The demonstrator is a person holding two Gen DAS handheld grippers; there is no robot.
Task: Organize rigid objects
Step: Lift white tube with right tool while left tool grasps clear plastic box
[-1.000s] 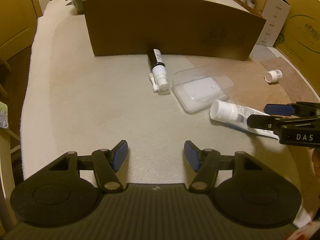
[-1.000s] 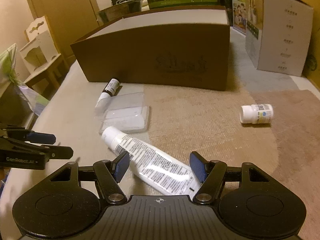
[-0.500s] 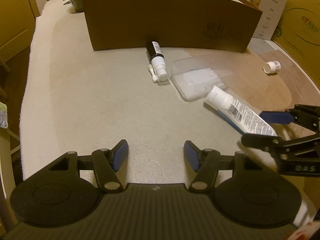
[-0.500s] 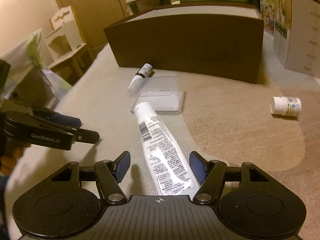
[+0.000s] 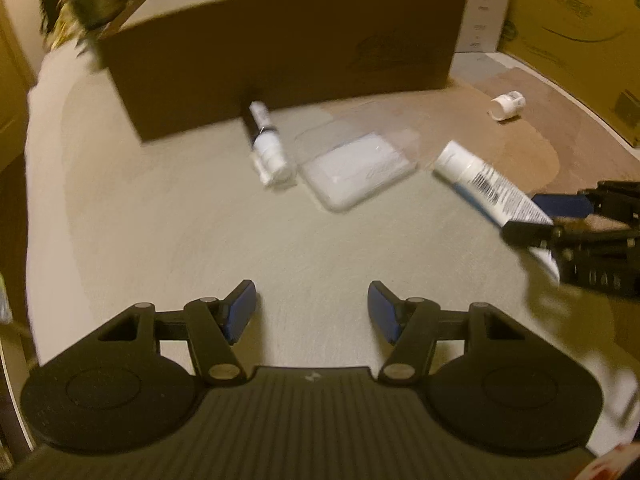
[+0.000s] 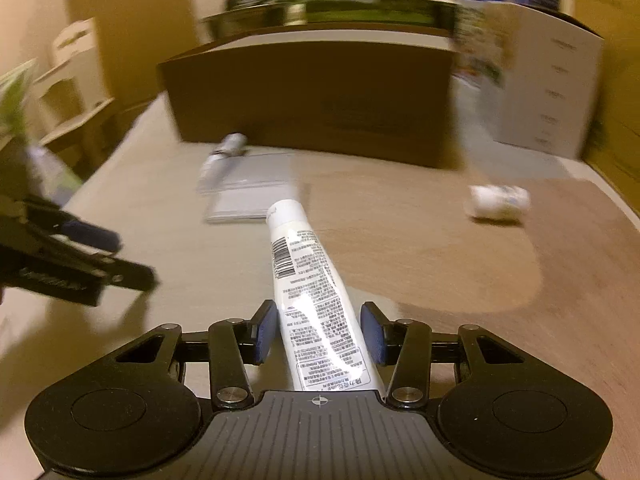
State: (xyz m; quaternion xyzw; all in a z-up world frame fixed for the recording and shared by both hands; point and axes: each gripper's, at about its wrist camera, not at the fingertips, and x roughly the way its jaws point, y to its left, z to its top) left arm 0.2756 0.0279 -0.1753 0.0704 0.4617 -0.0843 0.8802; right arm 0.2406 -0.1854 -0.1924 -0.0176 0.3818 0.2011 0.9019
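Between the blue pads of my right gripper (image 6: 319,334) lies the crimped end of the white tube (image 6: 308,280), its cap pointing away toward 12 o'clock at the brown cardboard box (image 6: 312,92). The jaws are closing on it at this moment; the pads look as if they are just meeting its flanks, though I cannot be sure from here that they press firmly yet. To do this step well, I judge I should let the jaws finish closing before lifting, hold the tube squarely across its width, not on the thin crimp alone, and keep the squeeze gentle, since a tube like this probably gives under pressure and could slip or pivot nose-down. My left gripper (image 5: 312,312) hangs over bare cloth with its jaws about half open and nothing between them; I would keep it clear of the lift path. The right wrist view shows the pad contact and the printed label close up, which the left cannot. The left wrist view gives me the layout instead: the tube (image 5: 486,184) slanting at 2 o'clock into the right gripper (image 5: 552,216), the clear plastic case (image 5: 358,170) at 12 o'clock, the small spray bottle (image 5: 266,144) just beside it at 11 o'clock near the box wall, and the little white pill bottle (image 5: 507,106) well apart at 1 o'clock. Both views are blurred.
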